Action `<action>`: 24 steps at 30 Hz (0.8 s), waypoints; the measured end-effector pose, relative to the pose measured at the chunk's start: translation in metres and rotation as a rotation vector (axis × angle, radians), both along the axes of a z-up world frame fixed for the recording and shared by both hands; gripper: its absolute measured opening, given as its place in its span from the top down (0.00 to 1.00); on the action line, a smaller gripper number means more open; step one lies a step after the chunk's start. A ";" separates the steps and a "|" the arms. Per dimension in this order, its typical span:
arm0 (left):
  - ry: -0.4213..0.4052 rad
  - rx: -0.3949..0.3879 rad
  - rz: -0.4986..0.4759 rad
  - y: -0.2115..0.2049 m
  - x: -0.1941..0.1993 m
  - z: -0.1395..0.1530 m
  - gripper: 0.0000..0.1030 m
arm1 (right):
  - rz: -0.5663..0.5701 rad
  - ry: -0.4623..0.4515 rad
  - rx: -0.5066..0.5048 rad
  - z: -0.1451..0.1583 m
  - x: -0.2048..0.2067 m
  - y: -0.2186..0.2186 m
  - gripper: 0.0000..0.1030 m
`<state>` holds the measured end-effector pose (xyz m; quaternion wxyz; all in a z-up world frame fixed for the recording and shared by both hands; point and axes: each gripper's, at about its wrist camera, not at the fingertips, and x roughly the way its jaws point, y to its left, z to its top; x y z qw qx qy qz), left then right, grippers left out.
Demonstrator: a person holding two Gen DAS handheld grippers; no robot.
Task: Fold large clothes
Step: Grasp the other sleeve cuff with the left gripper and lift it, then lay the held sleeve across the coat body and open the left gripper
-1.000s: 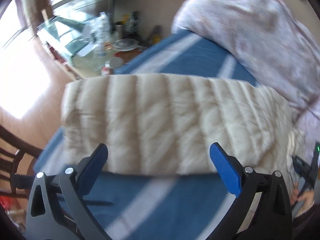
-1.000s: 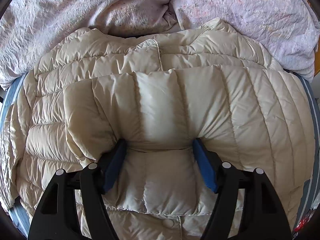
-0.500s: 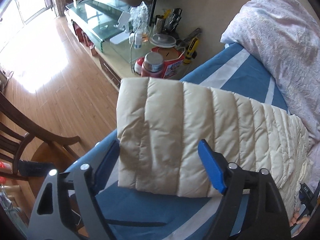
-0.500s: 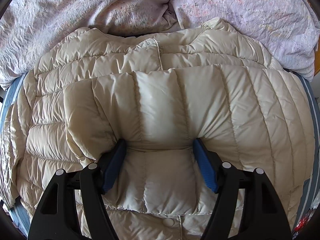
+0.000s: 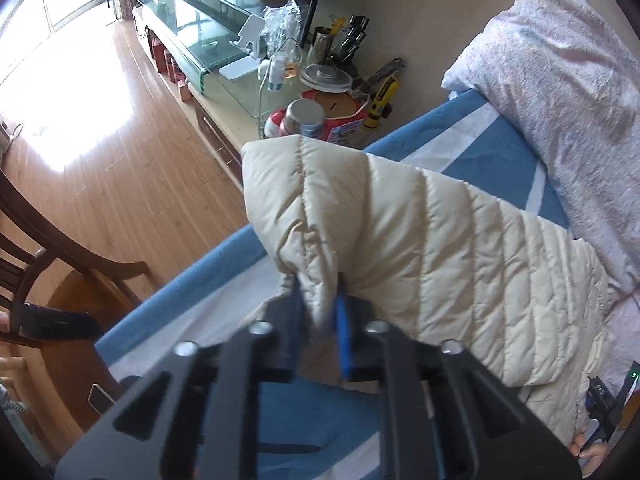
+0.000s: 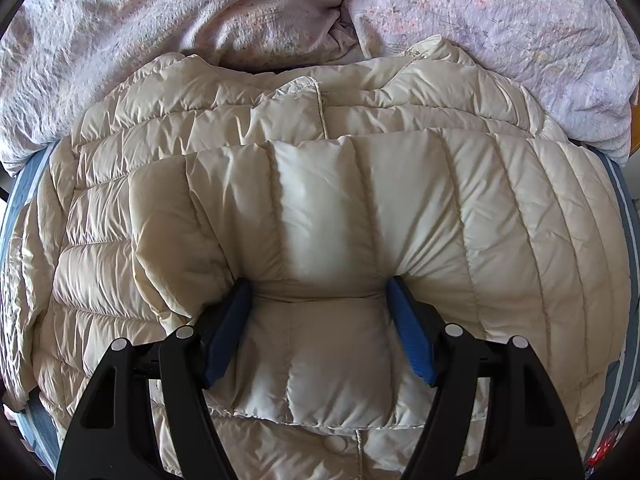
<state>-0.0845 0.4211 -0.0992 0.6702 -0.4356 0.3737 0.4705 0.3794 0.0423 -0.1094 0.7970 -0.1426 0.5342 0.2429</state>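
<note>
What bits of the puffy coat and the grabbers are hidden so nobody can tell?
- Left wrist view: the left gripper fingertips are blurred and buried in the jacket sleeve; how deep they bite is unclear.
- Left wrist view: the right hand is cut off by the frame edge.
- Right wrist view: the right gripper presses into the jacket; whatever lies underneath is hidden.

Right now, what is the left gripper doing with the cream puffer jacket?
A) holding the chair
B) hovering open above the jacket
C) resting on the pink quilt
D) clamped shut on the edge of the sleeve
D: in the left wrist view the left gripper has its blue pads pinched together on a fold at the edge of the puffer jacket's sleeve, lifting it off the blue bed sheet.
</note>
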 end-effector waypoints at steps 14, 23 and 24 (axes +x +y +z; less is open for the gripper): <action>-0.132 0.166 -0.183 -0.021 0.071 0.084 0.98 | 0.031 0.016 0.008 0.001 0.001 0.000 0.29; -0.298 0.241 -0.513 -0.093 0.195 0.153 0.98 | 0.055 0.042 0.059 0.018 0.004 -0.022 0.28; -0.310 0.236 -0.556 -0.106 0.212 0.155 0.98 | 0.052 0.043 0.068 0.020 0.004 -0.026 0.28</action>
